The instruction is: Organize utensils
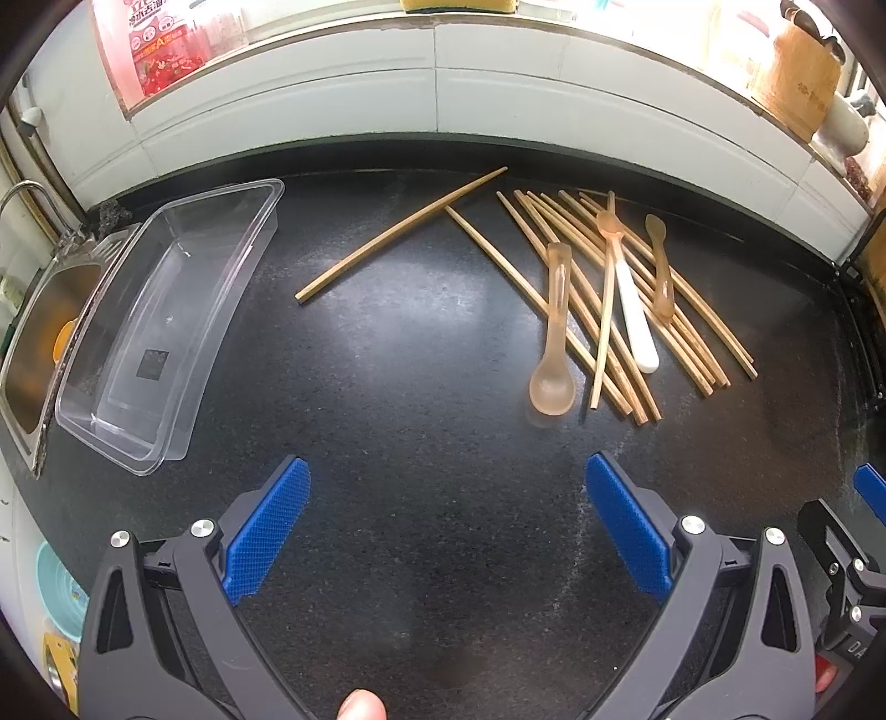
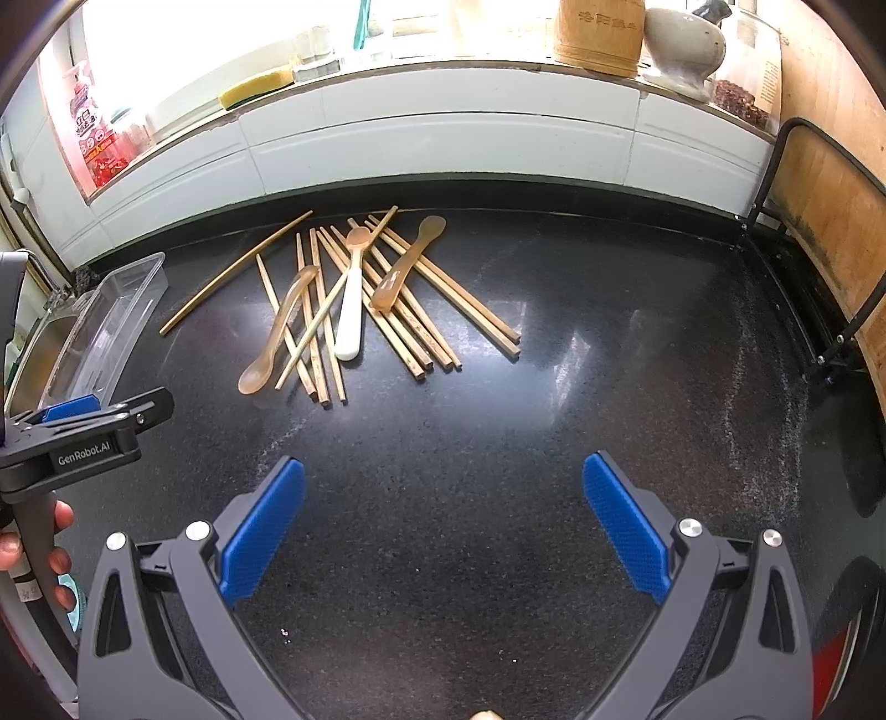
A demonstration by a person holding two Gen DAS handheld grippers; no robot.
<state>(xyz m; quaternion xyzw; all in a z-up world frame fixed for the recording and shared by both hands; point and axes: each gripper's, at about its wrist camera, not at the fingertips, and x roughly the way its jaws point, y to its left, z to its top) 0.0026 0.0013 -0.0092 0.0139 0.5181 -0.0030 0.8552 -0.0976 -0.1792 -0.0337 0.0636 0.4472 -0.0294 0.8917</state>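
Several wooden chopsticks (image 1: 620,299) lie in a loose pile on the black counter (image 1: 421,387), with three translucent orange spoons (image 1: 554,354) on them, one with a white handle (image 1: 634,310). One chopstick (image 1: 398,232) lies apart to the left. A clear plastic bin (image 1: 166,321) sits empty at the left. My left gripper (image 1: 448,476) is open and empty, short of the pile. In the right wrist view the pile (image 2: 398,310) and spoons (image 2: 277,343) lie ahead-left. My right gripper (image 2: 443,476) is open and empty.
A steel sink (image 1: 44,343) lies left of the bin. A white tiled wall (image 1: 432,99) runs behind, with a sill holding a wooden holder (image 2: 601,33) and a sponge (image 2: 255,86). A black rack and wooden board (image 2: 819,232) stand at the right.
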